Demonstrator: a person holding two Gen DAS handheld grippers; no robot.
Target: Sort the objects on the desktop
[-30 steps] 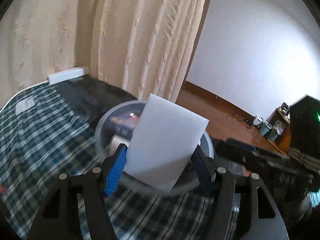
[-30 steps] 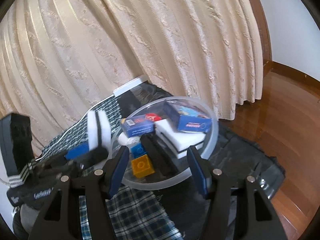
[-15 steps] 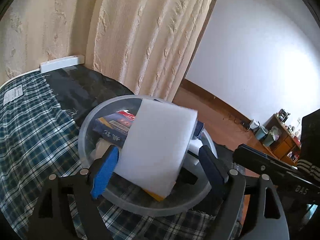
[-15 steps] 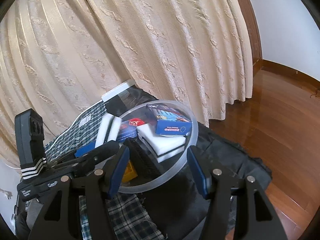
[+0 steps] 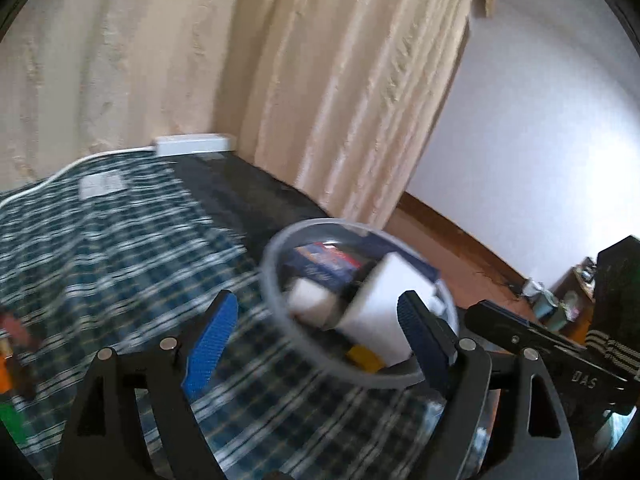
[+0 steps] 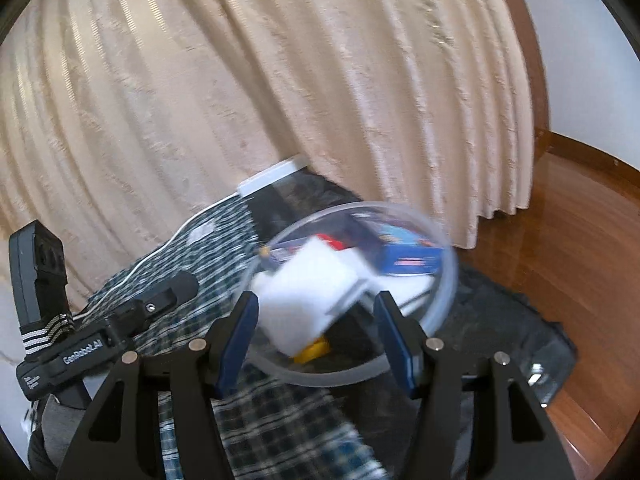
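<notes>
Gaping empty, both claws (image 5: pixel 316 328) (image 6: pixel 316 332); left view alone shows shelf clutter (image 5: pixel 560 304).

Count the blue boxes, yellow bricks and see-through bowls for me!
blue boxes: 2
yellow brick: 1
clear bowl: 1
Total: 4

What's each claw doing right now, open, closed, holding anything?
Left claw: open, empty; white sponge lies in the bowl.
Right claw: open, empty.
</notes>
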